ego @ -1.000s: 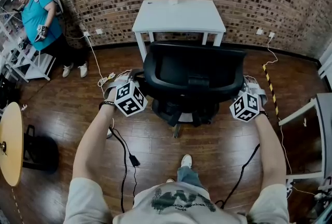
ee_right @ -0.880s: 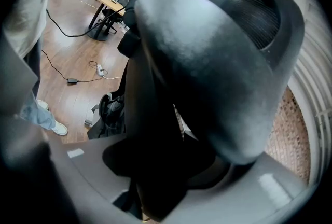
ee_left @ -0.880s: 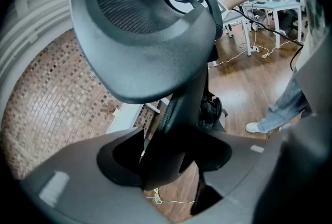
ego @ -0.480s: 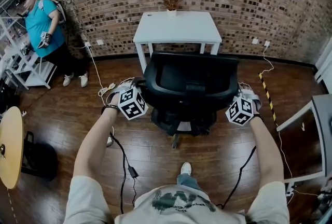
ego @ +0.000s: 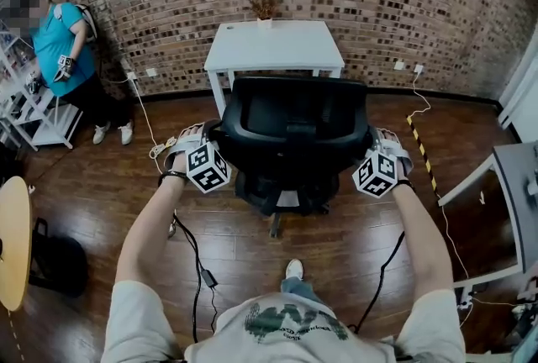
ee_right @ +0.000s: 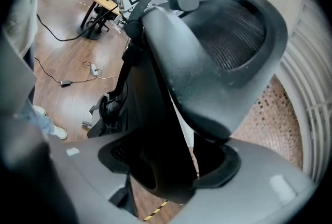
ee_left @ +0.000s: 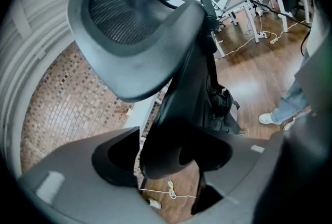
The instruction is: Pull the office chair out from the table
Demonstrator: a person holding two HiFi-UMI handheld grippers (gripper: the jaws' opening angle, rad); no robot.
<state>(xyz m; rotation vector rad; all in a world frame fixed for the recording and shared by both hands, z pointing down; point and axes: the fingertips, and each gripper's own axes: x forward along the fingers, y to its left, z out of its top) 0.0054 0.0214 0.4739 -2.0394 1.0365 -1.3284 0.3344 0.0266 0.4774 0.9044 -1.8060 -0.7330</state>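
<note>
Black mesh and plastic, the office chair [ego: 290, 130] is standing on the wooden floor [ego: 109, 185] just in front of the white table's [ego: 290, 46] near edge, its backrest turned toward the person. The left gripper [ee_left: 174, 161] is sitting at the backrest's left rim, jaws spread with the rim between them, not squeezing it. The right gripper [ee_right: 168, 166] is doing likewise at the right rim. Both pairs of jaws have just been opening. A potted plant [ego: 265, 8] is sitting at the table's far edge, against the brick wall [ego: 378, 0]. Cables [ego: 197, 260] are trailing across the floor, and another person [ego: 59, 42] in teal is standing at the left.
</note>
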